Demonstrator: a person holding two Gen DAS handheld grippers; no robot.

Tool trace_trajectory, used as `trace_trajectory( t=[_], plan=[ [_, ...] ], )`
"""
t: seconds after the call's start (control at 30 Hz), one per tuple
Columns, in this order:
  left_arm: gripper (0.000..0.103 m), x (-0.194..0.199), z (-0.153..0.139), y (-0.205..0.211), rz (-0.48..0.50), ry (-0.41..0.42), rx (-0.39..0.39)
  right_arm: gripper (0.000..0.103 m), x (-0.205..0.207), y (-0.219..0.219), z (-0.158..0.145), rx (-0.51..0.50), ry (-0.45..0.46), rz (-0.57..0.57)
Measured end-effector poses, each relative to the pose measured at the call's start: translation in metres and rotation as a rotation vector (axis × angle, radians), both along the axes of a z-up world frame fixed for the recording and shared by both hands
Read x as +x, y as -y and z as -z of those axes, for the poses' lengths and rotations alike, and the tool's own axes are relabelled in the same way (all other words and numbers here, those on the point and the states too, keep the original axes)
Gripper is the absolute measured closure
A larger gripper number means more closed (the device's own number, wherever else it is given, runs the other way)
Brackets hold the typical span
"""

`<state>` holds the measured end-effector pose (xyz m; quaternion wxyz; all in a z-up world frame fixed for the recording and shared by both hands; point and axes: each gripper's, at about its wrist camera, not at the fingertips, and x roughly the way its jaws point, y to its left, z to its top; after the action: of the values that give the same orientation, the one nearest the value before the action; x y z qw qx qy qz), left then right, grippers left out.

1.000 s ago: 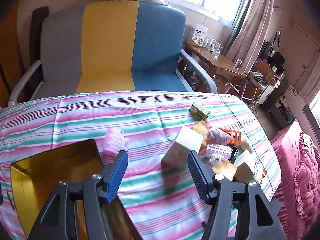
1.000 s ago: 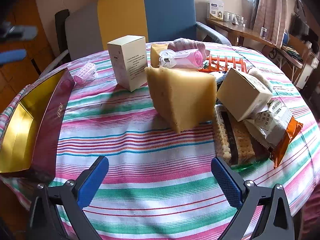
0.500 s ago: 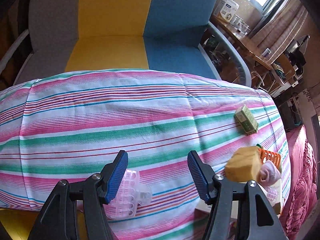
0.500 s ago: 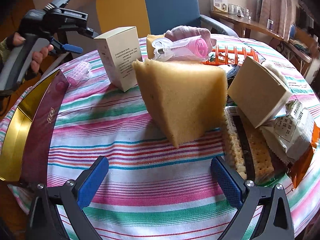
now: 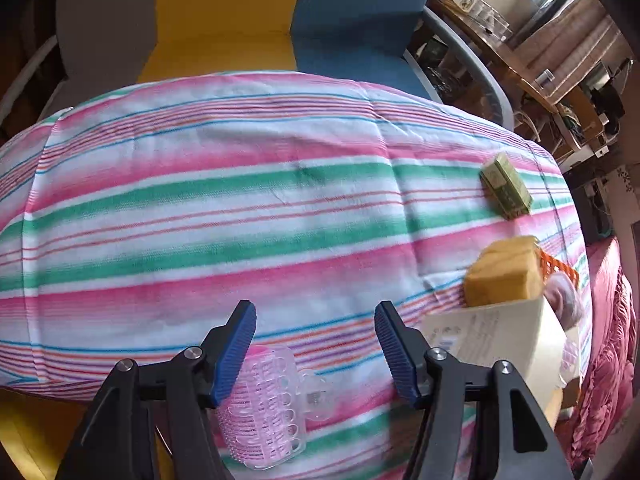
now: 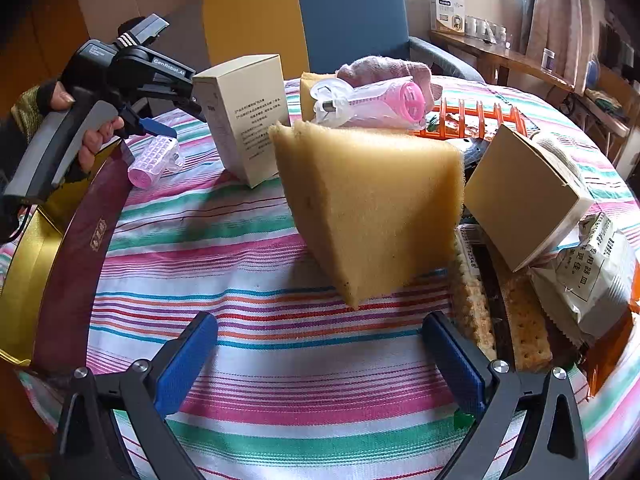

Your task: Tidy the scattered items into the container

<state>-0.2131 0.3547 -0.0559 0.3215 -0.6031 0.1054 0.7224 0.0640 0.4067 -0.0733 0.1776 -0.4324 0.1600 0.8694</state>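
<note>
Left gripper [image 5: 316, 344] wide, hovering over pink curler [image 5: 262, 404] at lower centre; right gripper [image 6: 320, 364] wide, empty; sponge [image 6: 372, 208], boxes, packets out on cloth; gold container [image 6: 24, 280] at left edge, contents mostly unseen.

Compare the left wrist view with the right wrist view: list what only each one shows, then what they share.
Only the left wrist view: a small green box lying alone on the striped cloth.

Only the right wrist view: the gold-lined container at the table's left edge, a cracker pack, a tan box, and the hand holding the left gripper.

Both: the pink hair roller beside the left gripper, the upright white box, a yellow sponge and the orange rack.
</note>
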Motion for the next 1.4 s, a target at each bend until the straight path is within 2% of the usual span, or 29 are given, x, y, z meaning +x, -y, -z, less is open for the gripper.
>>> trace_trajectory(
  t=[0.1, 0.37, 0.5, 0.67, 0.8, 0.9, 1.03, 1.17, 1.23, 1.4],
  plan=[
    [0.04, 0.028, -0.002, -0.002, 0.031, -0.022, -0.004, 0.0, 0.003, 0.001, 0.0, 0.0, 0.006, 0.001],
    [0.04, 0.087, 0.007, 0.009, 0.078, 0.003, 0.02, 0.0, 0.017, 0.002, -0.001, -0.003, 0.03, 0.007],
    [0.04, 0.126, 0.003, 0.021, 0.126, 0.025, 0.062, 0.0, 0.025, 0.001, -0.002, -0.005, 0.041, 0.01],
    [0.04, 0.173, -0.028, 0.052, 0.162, -0.015, 0.173, 0.0, 0.035, 0.003, -0.003, -0.005, 0.051, 0.013],
    [0.04, 0.191, -0.063, 0.104, 0.133, -0.038, 0.285, 0.0, 0.047, 0.006, -0.007, -0.026, 0.048, 0.006],
    [0.04, 0.195, -0.08, 0.153, 0.072, -0.07, 0.345, 0.0, 0.056, 0.019, -0.02, -0.101, -0.021, -0.107],
    [0.039, 0.195, -0.088, 0.223, -0.06, -0.098, 0.399, 0.0, 0.055, 0.058, -0.033, -0.367, -0.094, -0.415],
    [0.038, 0.196, -0.083, 0.278, -0.18, -0.113, 0.427, 0.0, 0.041, 0.119, -0.037, -0.53, -0.076, -0.713],
    [0.038, 0.199, -0.079, 0.302, -0.229, -0.115, 0.434, 0.0, 0.03, 0.144, -0.035, -0.577, -0.042, -0.816],
    [0.038, 0.204, -0.064, 0.327, -0.301, -0.094, 0.458, 0.0, -0.007, 0.166, -0.025, -0.622, 0.003, -0.857]
  ],
)
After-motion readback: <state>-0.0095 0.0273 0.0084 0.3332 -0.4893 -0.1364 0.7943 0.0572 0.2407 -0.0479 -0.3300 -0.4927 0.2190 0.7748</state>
